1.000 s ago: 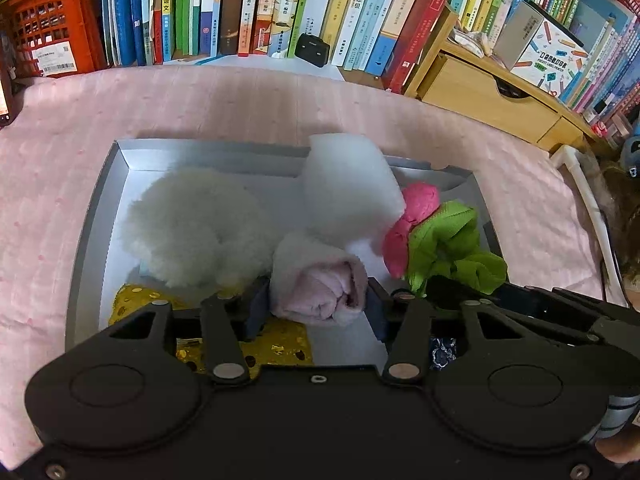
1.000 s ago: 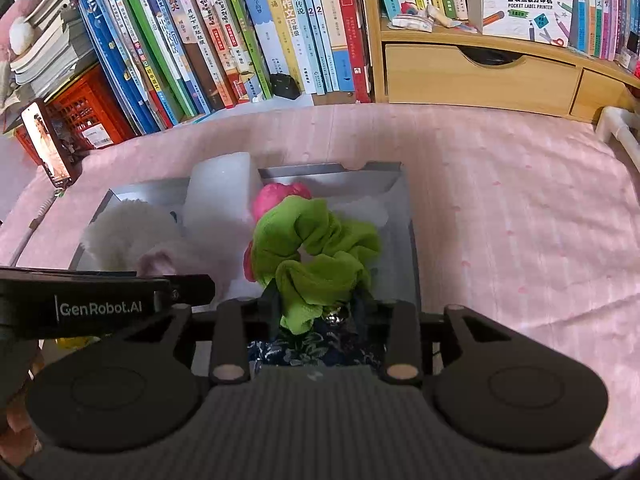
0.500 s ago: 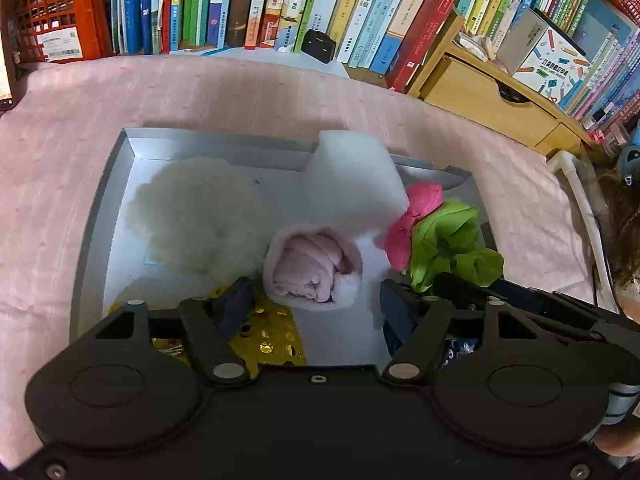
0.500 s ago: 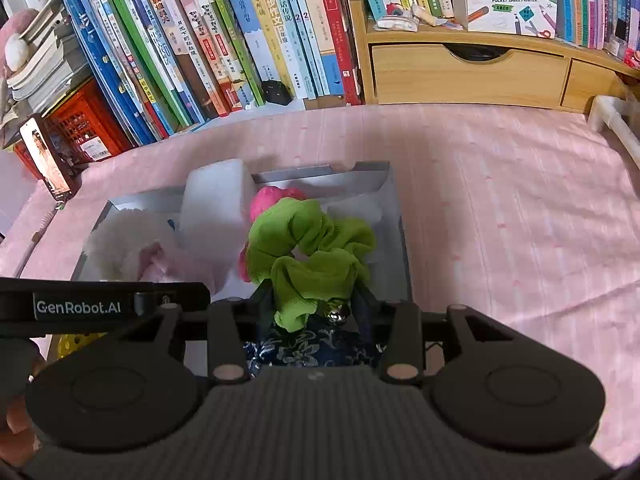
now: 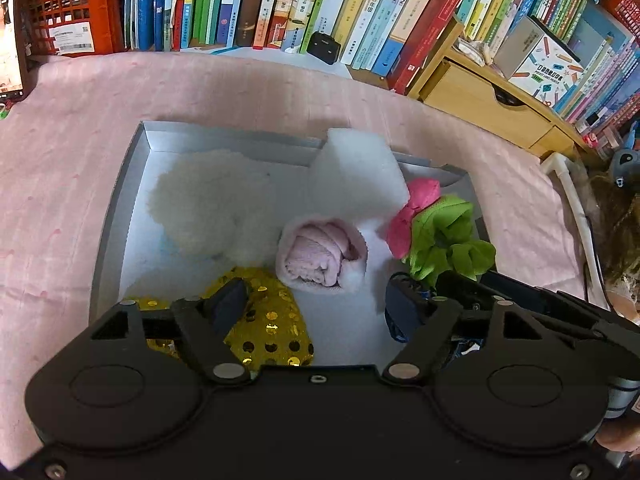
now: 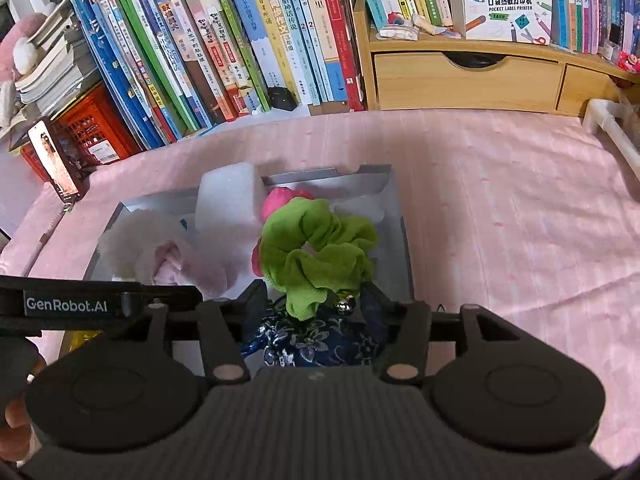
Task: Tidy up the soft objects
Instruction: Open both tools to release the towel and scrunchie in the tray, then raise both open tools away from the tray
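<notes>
On left hand-held gripper [image 6: 104,306] we read "GenRobot.AI", jaws wide; right hand-held gripper [image 6: 316,300] pinches green scrunchie [image 6: 316,248]; "POCKET LABEL PRINTER" box [image 6: 506,0] on shelf; pink cloth [image 6: 500,208] under tray [image 6: 394,216].

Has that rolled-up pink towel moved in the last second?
Yes. The rolled pink towel was clamped by the left hand-held gripper; now it lies released in the grey tray, the open fingers drawn back.

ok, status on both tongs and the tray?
Left tongs open, empty, just short of pink rolled towel. Right tongs astride green scrunchie and blue brocade pouch, grip unclear. All in grey tray. Nothing blocking.
</notes>
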Available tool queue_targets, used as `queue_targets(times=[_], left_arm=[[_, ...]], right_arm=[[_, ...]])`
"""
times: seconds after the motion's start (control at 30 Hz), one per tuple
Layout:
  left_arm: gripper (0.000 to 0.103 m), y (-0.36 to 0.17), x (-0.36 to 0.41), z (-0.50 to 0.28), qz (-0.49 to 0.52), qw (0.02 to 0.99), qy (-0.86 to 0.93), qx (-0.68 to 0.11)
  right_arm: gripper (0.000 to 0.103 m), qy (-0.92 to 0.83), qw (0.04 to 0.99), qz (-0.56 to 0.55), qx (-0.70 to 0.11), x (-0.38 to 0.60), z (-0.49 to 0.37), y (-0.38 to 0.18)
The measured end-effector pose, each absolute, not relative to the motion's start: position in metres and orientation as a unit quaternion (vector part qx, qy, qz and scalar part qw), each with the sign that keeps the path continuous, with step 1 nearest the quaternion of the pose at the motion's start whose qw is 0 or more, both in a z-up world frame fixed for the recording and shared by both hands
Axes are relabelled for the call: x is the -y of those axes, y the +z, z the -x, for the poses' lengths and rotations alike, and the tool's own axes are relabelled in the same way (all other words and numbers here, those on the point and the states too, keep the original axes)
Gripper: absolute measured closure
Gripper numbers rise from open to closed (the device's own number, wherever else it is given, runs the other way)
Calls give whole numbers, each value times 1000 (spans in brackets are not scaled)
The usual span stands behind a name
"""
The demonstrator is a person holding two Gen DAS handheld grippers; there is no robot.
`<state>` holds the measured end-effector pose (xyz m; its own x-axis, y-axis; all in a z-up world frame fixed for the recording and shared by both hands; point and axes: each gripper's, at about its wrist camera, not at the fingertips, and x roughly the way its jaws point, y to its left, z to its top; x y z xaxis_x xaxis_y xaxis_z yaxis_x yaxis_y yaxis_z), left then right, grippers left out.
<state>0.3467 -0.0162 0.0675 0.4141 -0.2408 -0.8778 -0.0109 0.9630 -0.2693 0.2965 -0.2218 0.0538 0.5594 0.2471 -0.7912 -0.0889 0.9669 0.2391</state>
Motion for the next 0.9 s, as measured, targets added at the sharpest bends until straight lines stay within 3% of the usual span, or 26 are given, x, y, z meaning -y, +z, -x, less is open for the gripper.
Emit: queue_targets(times=[0.9], left_arm=[[24,101,-3,-297,139,836,-105,-521]], right_arm=[[16,90,908,-73,-402,226,-255,88]])
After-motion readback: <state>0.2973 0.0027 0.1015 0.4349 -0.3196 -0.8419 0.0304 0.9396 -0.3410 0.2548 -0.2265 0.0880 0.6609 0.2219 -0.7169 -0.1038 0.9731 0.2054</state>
